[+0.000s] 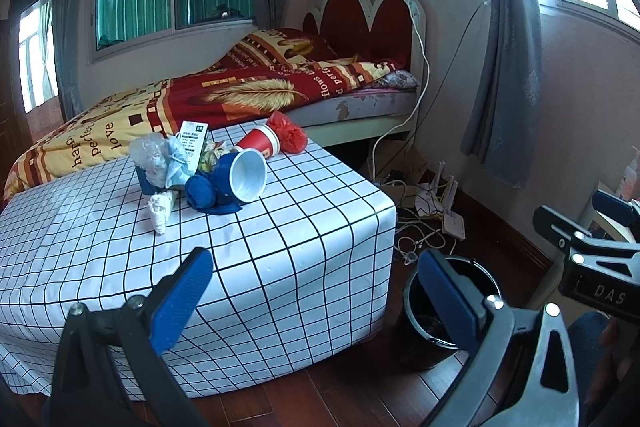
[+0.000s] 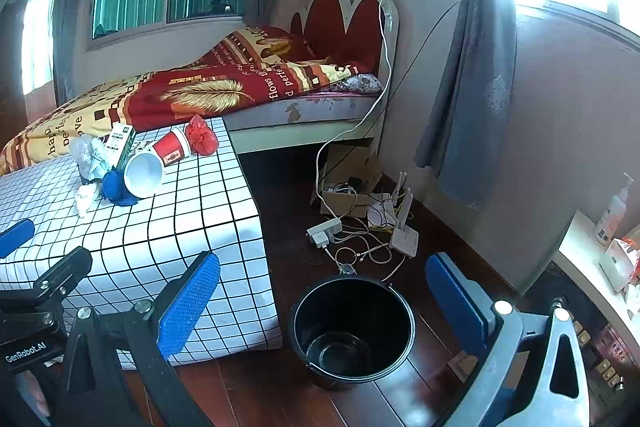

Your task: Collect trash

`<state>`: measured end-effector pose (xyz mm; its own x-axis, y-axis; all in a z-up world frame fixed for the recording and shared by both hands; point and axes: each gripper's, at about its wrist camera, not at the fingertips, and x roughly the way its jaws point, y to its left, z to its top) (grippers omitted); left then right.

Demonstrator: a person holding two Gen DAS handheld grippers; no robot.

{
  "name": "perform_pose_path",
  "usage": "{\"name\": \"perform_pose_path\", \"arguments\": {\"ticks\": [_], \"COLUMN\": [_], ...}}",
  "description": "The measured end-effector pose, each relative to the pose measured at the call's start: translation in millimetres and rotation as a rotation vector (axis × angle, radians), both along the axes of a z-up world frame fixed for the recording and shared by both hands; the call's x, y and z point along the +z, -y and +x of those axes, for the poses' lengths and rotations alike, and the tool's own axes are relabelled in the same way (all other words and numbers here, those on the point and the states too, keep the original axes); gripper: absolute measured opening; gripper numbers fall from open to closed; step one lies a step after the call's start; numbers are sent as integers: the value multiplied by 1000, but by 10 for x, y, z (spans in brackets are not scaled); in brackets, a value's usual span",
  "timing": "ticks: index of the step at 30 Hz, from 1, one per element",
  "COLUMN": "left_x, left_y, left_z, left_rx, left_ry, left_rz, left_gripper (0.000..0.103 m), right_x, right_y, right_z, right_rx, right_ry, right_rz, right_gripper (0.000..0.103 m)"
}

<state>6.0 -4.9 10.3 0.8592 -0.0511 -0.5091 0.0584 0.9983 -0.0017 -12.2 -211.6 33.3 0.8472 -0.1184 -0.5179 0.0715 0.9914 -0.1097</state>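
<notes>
A pile of trash lies on a low table covered in a white grid cloth [image 1: 288, 251]. It includes a tipped blue paper cup [image 1: 245, 175], a red paper cup [image 1: 260, 143], a knotted red bag [image 1: 290, 133], a small carton [image 1: 193, 143], a blue face mask [image 1: 176, 167], a crumpled tissue [image 1: 160, 211] and a blue wad [image 1: 201, 193]. A black bin [image 2: 352, 327] stands on the floor right of the table, with nothing in it. My left gripper [image 1: 316, 293] is open over the table's near corner, well short of the pile. My right gripper [image 2: 322, 295] is open above the bin.
A bed [image 1: 248, 95] with a red and yellow quilt runs behind the table. Cables, a power strip [image 2: 324, 229] and a white router [image 2: 404, 227] litter the floor near the wall. A desk [image 2: 588, 259] with a pump bottle is at the right. The floor is dark wood.
</notes>
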Motion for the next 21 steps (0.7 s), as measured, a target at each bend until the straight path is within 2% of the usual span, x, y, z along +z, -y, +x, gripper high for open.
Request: {"name": "perform_pose_path", "arguments": {"ticks": [15, 21], "left_x": [-22, -120], "left_y": [-40, -185], "left_z": [42, 190], "left_rx": [5, 59], "left_ry": [-8, -19], "left_rz": [10, 51], "left_gripper": [103, 103], "right_x": [-17, -104], "right_y": [-17, -103], "right_z": [21, 148], "right_rx": [4, 32], "right_ry": [-3, -16], "right_rz": [-6, -12], "right_gripper": [103, 103]}}
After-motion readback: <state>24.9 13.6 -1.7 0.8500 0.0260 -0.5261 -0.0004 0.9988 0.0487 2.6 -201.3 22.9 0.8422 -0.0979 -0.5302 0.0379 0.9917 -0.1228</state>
